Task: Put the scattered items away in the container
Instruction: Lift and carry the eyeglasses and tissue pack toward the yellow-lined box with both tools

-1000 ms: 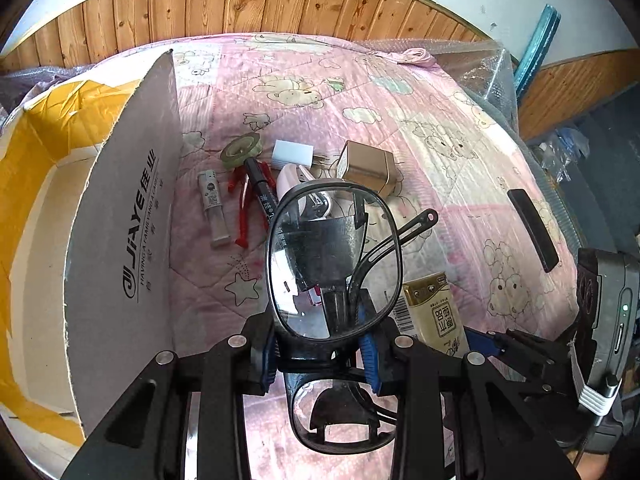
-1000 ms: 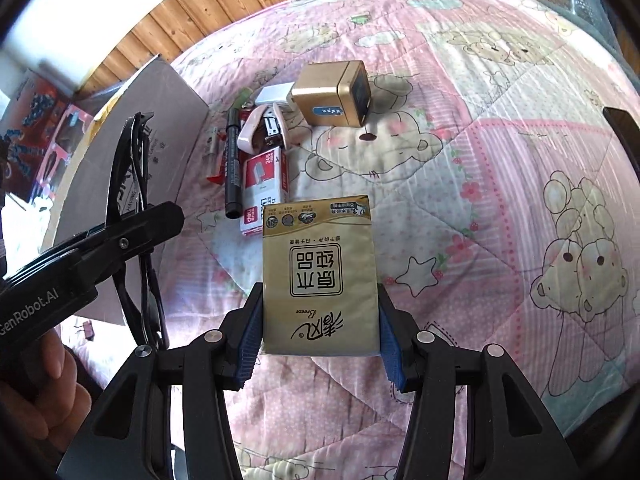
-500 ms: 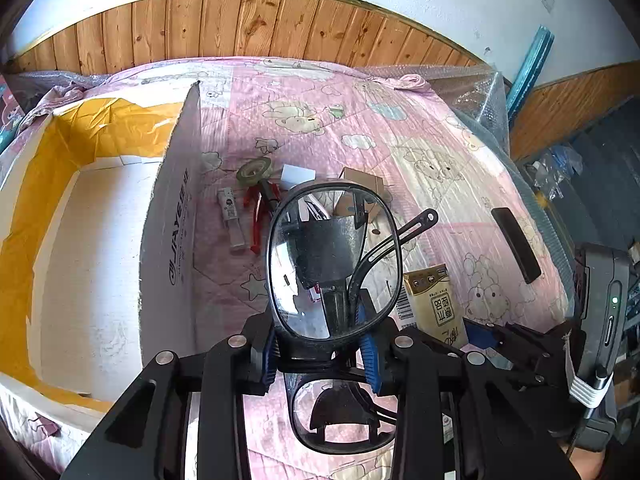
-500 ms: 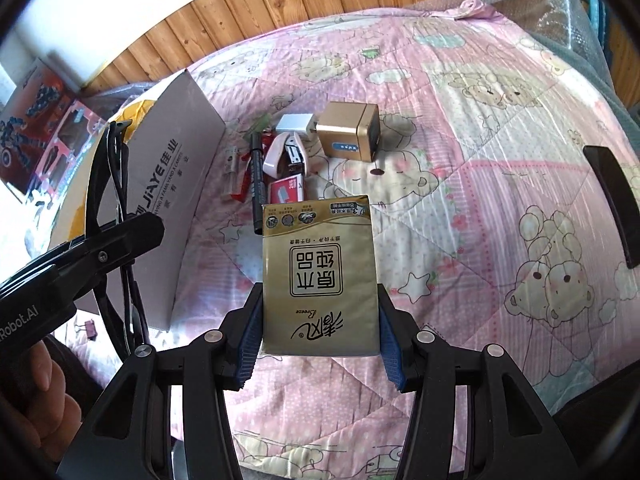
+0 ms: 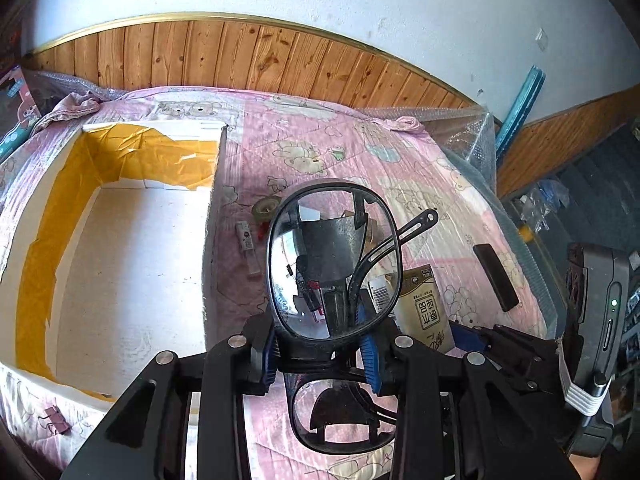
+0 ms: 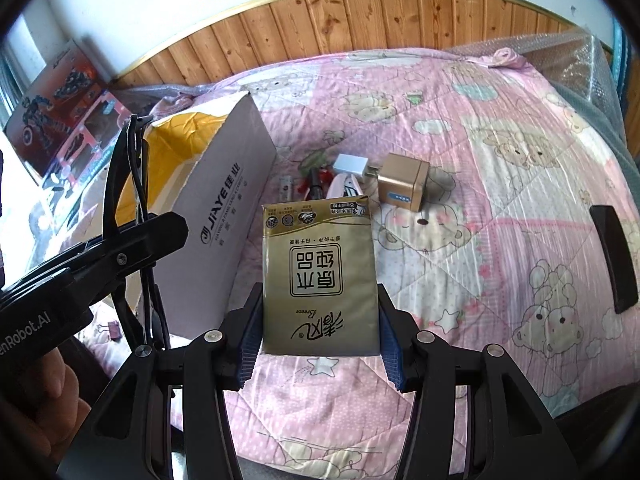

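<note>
We hold the left hand-held gripper closed on a pair of black-framed glasses with clear oval lenses. Its blue-padded fingers clamp the frame at the bridge, so one lens stands ahead of the fingers and the other sits back between the gripper arms. The folded temples cross in front of the upper lens.

We hold the right hand-held gripper closed on a flat gold tissue packet with black printed characters. Its blue pads press both long edges of the packet, which is raised above the pink cartoon-print quilt of the bed.

The container, a white cardboard box with open top and yellow tape lining its inner walls, lies ahead of and to the left of the left hand-held gripper. Its near right wall is just left of the held glasses. Its interior shows bare.

The remaining items lie on the bed ahead of the right hand-held gripper, beyond the packet: a gold cube-shaped box, a white rectangular charger block touching it, and a small cluster of pens and tools that we cannot resolve individually. A black flat rectangular device lies well apart to the right. A small purple binder clip lies on the bed to the left of the left hand-held gripper, outside the box.
</note>
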Demonstrator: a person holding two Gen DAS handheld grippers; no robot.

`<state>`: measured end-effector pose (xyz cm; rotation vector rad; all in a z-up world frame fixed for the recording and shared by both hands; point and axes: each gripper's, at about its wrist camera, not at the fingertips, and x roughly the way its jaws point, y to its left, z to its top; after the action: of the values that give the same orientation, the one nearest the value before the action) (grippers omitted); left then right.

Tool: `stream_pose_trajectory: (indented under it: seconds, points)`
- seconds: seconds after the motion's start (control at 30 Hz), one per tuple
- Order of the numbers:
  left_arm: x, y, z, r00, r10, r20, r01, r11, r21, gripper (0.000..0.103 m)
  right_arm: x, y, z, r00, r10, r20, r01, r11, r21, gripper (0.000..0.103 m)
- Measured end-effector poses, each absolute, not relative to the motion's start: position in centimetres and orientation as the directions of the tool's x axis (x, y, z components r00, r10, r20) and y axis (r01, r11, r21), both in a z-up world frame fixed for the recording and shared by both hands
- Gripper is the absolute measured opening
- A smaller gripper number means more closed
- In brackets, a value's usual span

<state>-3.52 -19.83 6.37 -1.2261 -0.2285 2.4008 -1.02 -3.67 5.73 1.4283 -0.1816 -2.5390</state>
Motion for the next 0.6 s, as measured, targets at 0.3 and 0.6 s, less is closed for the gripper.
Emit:
stream_pose_trajectory:
  seconds: [0.3,0.6]
  points:
    - [-3.5,-23.7,7.6,-0.554,0.452,-0.699,-0.258,-0.891,-0.373,0.035,-1.4,-6.7,7.7,-0.517,-0.268,-0.813,0.190,-0.962,0.197,0.053]
    - [-3.4,-26.9,8.7,-0.589,0.453,-0.669,-0.222,-0.887,-0.405,0.035,-1.8,-9.1,9.2,-0.530,-0.286,-0.798,0.226,-0.955,0.192,0.053]
